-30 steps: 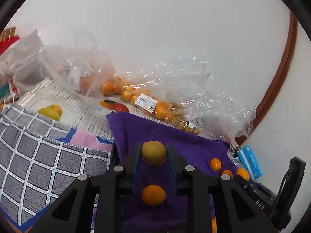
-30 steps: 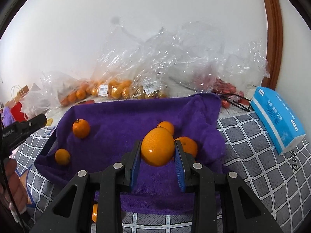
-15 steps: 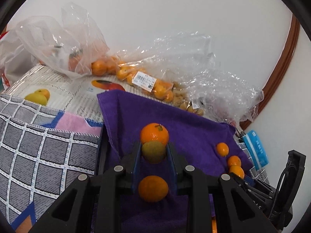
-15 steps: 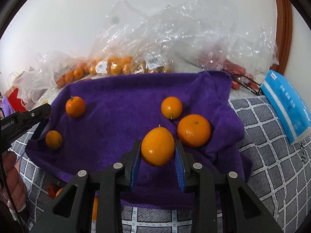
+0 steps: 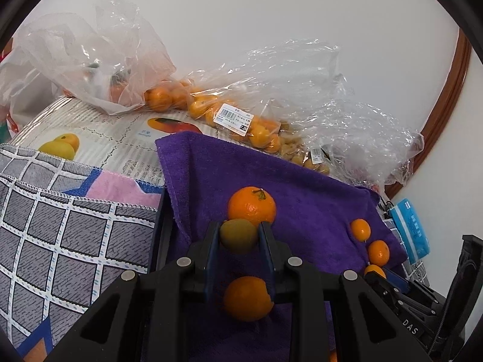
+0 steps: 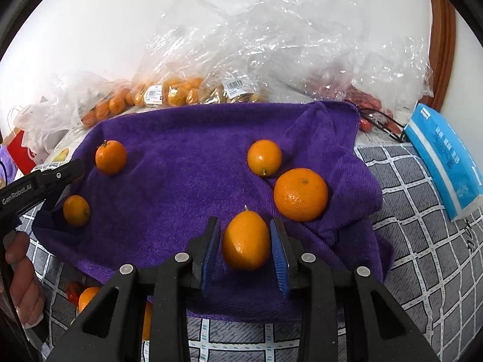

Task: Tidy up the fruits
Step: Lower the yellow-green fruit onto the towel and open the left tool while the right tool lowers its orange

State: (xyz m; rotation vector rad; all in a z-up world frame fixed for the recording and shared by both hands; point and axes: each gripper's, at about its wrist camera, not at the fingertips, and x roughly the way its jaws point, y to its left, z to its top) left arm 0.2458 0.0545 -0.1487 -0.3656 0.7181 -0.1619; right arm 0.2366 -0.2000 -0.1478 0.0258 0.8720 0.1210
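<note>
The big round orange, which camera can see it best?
The right wrist view. The big orange lies whole and near on the purple towel, beside the right gripper. In the left wrist view it shows far off, small, at the towel's edge.

1. The right tongs (image 6: 246, 246) are standing open around an oval orange (image 6: 246, 242), gaps showing on both sides.
2. The orange is lying on the purple towel (image 6: 187, 187).
3. A larger orange (image 6: 300, 194) is sitting just beside.
</note>
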